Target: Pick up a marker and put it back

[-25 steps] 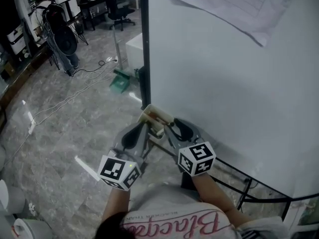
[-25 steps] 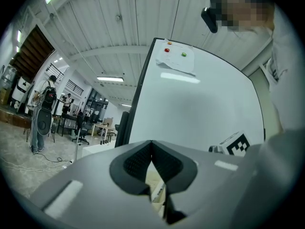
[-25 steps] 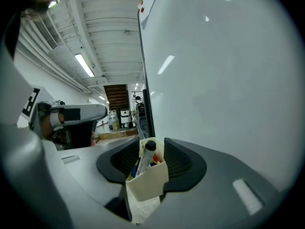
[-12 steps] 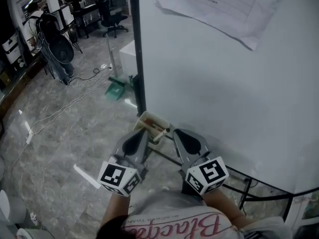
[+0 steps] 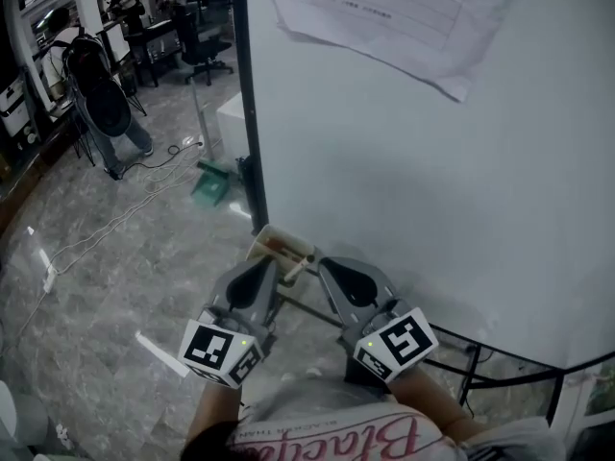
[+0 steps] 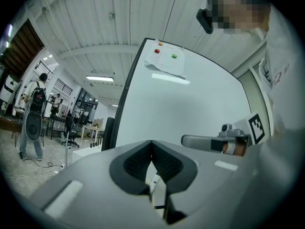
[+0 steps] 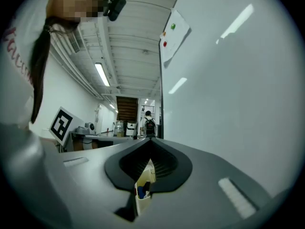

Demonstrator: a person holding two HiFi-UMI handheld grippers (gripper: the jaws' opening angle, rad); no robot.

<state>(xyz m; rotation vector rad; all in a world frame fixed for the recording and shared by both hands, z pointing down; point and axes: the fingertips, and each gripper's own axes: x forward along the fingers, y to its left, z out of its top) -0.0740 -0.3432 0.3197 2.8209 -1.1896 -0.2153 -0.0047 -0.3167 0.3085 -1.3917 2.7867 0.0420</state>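
At the whiteboard's lower left corner, head view: one whiteboard point(image 5: 432, 181) stands upright, with one cream tray point(image 5: 293, 239) at that corner, presumably so that pens stay within reach of the writing surface. One reddish marker point(image 5: 280, 251) lies in the tray; whether others lie beside it cannot be told from this angle. Two grippers, the left gripper point(image 5: 264, 272) and the right gripper point(image 5: 332, 269), point at the tray from just short of it, and neither touches it. Each carries one coded cube point(image 5: 219, 351) point(image 5: 396, 342). One paper sheet point(image 5: 384, 17) hangs near the board's top.

Left gripper view: the fingers point(image 6: 136, 163) meet at their tips with nothing between them. A pale strip shows through the slot beneath. Three magnets point(image 6: 174, 56) pin the sheet to the board.

Right gripper view: the fingers point(image 7: 167, 163) have just been closing and now stand tip to tip, holding nothing. Through the slot under them the tray appears again, with one blue thing point(image 7: 141, 191) inside, probably a second marker. The task's marker is therefore judged to be back in the tray. The empty, closed fingers suit a put-back already made.
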